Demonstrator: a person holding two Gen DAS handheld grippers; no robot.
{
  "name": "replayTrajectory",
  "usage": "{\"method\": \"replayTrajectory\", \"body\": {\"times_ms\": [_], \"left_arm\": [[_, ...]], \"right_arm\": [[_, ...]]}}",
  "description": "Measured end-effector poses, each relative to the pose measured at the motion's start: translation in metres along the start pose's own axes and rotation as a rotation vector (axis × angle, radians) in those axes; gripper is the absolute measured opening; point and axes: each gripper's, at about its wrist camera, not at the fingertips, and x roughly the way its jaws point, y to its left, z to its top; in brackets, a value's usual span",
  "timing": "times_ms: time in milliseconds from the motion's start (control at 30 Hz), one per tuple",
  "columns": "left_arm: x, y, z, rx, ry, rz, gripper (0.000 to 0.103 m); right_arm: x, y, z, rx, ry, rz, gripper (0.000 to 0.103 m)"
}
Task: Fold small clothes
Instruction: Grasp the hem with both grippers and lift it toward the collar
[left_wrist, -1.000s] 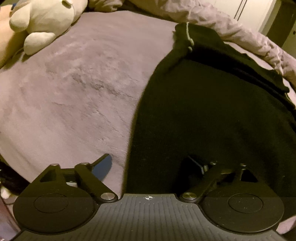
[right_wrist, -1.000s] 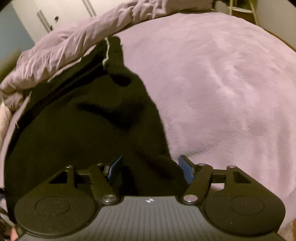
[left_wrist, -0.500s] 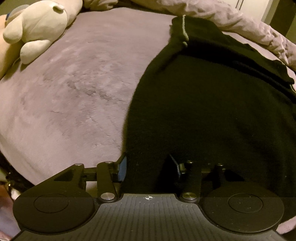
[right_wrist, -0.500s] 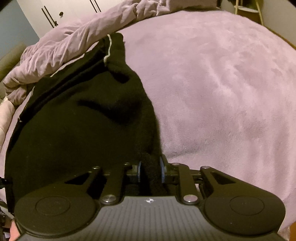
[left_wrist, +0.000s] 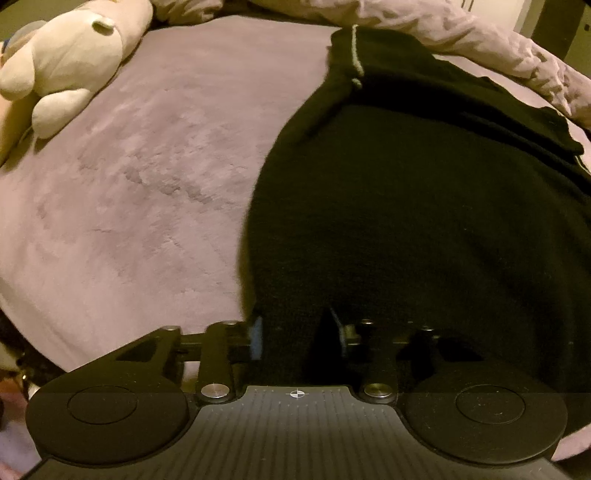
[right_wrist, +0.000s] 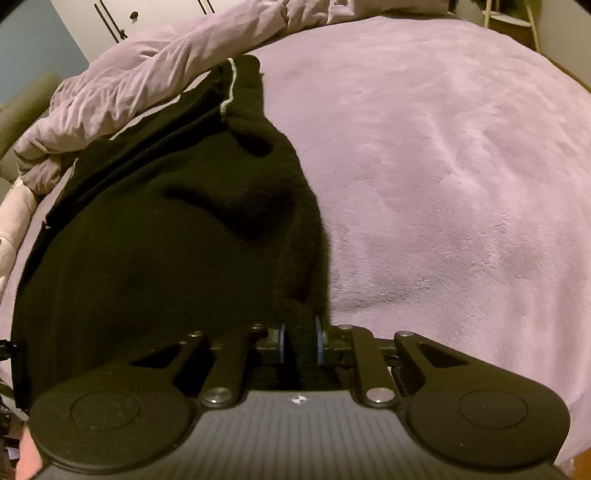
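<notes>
Evidently the grasping step is in hand: a black garment (left_wrist: 424, 221) lies spread on the bed's mauve blanket (left_wrist: 129, 192), and both tools have taken its near hem at opposite corners. The right tongs (right_wrist: 300, 343) are drawn narrow, pinching a bunched fold of the black cloth between their blue pads. The left tongs (left_wrist: 297, 334) stand at a middling gap with the hem's corner between them; cloth fills the gap, though whether the pads (left_wrist: 255, 338) truly press it I cannot tell (the dark fabric swallows the right-hand one).

Next, I judge, comes lifting both corners together and carrying them toward the far edge, by the rumpled duvet (right_wrist: 147, 74), keeping the hem taut and level.

No container shows in either view. A plush toy (left_wrist: 70, 62) lies well apart from the garment.
</notes>
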Motion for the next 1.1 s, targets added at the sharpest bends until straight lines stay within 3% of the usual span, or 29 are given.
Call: {"method": "replayTrajectory", "body": {"times_ms": [200,300,367,433,500,600,667,733,767,800,867,933,1033,1100], "left_arm": [[-0.003,-0.004,0.003,-0.007,0.005,-0.003,0.013],[-0.008,-0.001,0.006,-0.014,0.008,-0.047,0.011],[-0.01,0.002,0.005,-0.003,-0.006,-0.078,0.012],[-0.005,0.003,0.0,0.043,-0.001,-0.075,0.017],[-0.002,0.008,-0.007,0.052,0.003,-0.088,0.032],[-0.001,0.015,-0.013,0.039,0.01,-0.148,0.047],[-0.001,0.014,-0.016,0.052,0.021,-0.179,0.048],[-0.001,0.008,-0.019,0.101,0.02,-0.176,0.04],[-0.002,0.007,-0.019,0.124,0.024,-0.188,0.022],[-0.002,0.008,-0.018,0.132,0.033,-0.21,0.012],[-0.006,0.01,-0.013,0.132,0.052,-0.289,0.012],[-0.016,0.01,-0.005,0.139,0.051,-0.389,0.011],[-0.034,0.014,0.022,0.049,0.032,-0.54,0.011],[-0.048,0.011,0.047,0.022,-0.022,-0.587,0.011]], "right_arm": [[-0.006,-0.001,0.004,0.058,-0.002,0.058,0.011],[-0.01,0.002,0.007,0.057,-0.012,0.083,0.011],[-0.006,0.006,0.007,0.004,-0.001,0.05,0.011],[0.0,0.007,0.004,-0.025,0.022,0.024,0.016],[0.006,0.004,0.0,-0.028,0.041,0.011,0.019],[0.007,0.002,-0.001,-0.029,0.043,0.03,0.021],[0.008,0.002,0.0,-0.047,0.065,0.046,0.026],[0.01,0.008,0.001,-0.095,0.087,0.038,0.027],[0.01,0.011,0.001,-0.117,0.099,0.034,0.028],[0.01,0.014,0.003,-0.131,0.113,0.036,0.023],[0.011,0.02,0.008,-0.147,0.145,0.067,0.009],[0.007,0.024,0.015,-0.121,0.174,0.139,0.009],[-0.002,0.026,0.035,-0.032,0.173,0.291,0.009],[-0.006,0.028,0.055,0.03,0.143,0.364,0.009]]}}
